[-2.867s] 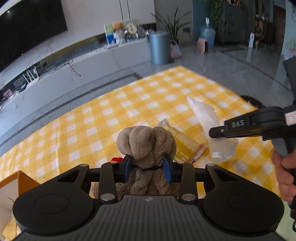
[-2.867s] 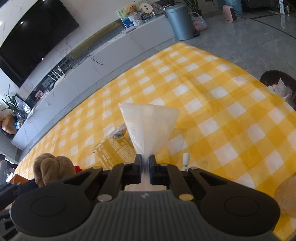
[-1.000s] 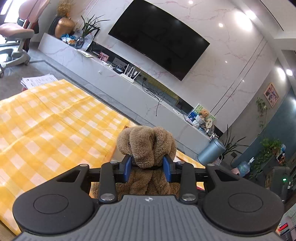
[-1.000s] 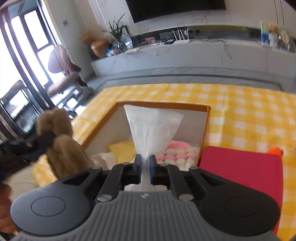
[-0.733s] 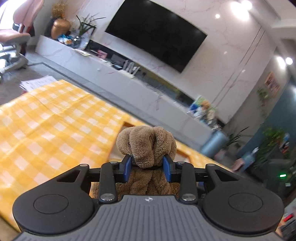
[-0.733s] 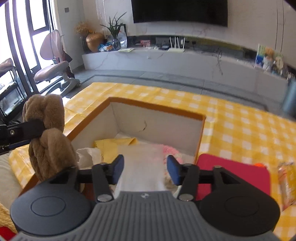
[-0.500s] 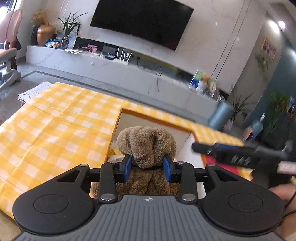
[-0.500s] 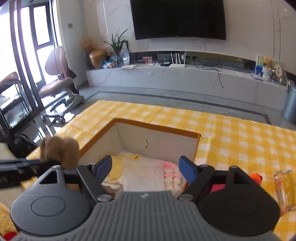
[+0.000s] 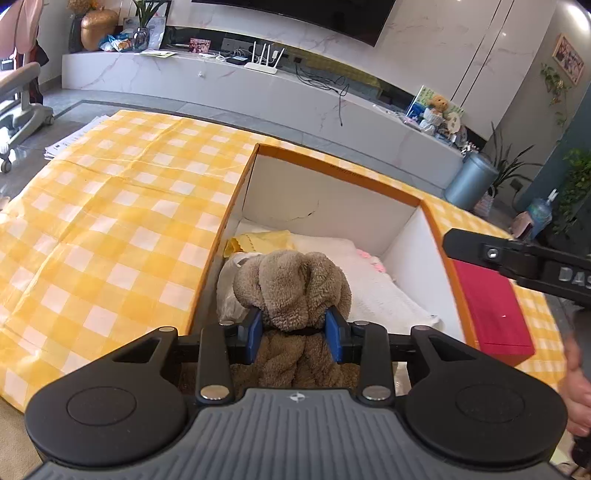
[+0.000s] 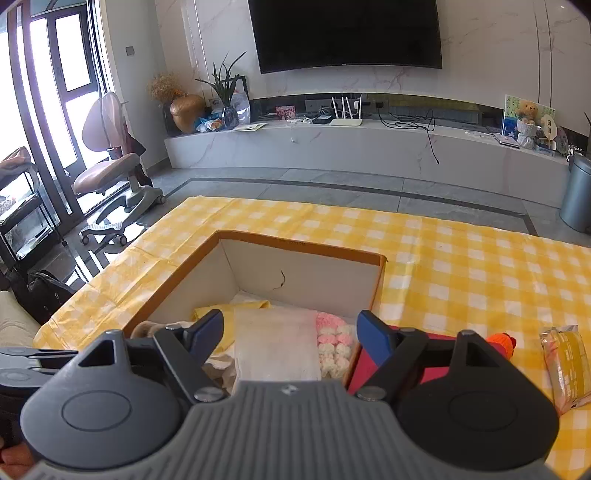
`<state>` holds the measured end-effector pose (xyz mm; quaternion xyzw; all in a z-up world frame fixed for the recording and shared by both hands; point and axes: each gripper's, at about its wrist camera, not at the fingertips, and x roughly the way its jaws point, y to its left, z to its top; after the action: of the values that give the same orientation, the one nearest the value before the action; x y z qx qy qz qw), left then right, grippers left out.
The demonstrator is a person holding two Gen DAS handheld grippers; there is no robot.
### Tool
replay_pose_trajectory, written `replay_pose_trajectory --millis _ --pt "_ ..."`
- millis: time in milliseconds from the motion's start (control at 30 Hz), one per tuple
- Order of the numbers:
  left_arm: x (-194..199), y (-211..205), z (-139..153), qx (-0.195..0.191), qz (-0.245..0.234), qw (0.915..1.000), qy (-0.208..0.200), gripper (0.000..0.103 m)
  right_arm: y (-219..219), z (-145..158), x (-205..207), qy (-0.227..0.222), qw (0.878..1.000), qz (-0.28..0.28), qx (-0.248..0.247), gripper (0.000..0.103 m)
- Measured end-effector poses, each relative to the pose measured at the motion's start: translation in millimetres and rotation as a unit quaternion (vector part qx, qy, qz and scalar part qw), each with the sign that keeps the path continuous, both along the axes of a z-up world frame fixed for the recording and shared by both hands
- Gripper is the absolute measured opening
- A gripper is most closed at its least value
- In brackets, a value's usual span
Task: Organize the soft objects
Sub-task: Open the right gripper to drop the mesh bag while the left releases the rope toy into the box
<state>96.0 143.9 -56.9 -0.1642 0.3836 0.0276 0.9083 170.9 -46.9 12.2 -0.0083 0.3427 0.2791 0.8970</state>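
1. My left gripper (image 9: 293,334) is clamped on the fuzzy brown plush toy (image 9: 291,290), holding it over the near end of the orange-rimmed white cardboard box (image 9: 332,171)
2. My right gripper (image 10: 290,334) stands wide with nothing between its blue pads (image 10: 371,334)
3. The translucent white plastic bag (image 10: 277,343) lies inside the box, beside the pink-and-white knitted piece (image 10: 330,341) and the yellow cloth (image 10: 236,308)
4. The box sits on the yellow checked tablecloth (image 10: 461,266), the flat red lid (image 9: 487,306) just beside it

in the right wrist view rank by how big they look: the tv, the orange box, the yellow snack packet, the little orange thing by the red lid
1. orange box
2. tv, close to the box and far off, so unsure
3. yellow snack packet
4. little orange thing, partly hidden
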Motion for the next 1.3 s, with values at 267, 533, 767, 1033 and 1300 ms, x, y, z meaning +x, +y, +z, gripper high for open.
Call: replay_pose_trajectory --millis 267,533,767,1033,1300 --pt "33 -33 -14 0.085 0.001 0.9960 0.030 0.040 -1 0 -4 0.010 1.000 0.010 0.001 0.076" --pt "30 -45 -10 0.122 0.010 0.9923 0.014 0.047 -9 7 -8 0.004 1.000 0.004 0.009 0.075" --pt "8 -54 17 0.144 0.011 0.9887 -0.041 0.081 -19 15 -17 -0.002 1.000 -0.002 0.022 0.075" --pt "-20 -57 53 0.167 0.036 0.9784 -0.116 0.090 -29 21 -23 -0.007 0.999 -0.011 0.032 0.077" --pt "-48 -60 89 0.123 0.053 0.9770 -0.166 0.084 -36 33 -29 -0.029 0.999 -0.012 0.033 0.078"
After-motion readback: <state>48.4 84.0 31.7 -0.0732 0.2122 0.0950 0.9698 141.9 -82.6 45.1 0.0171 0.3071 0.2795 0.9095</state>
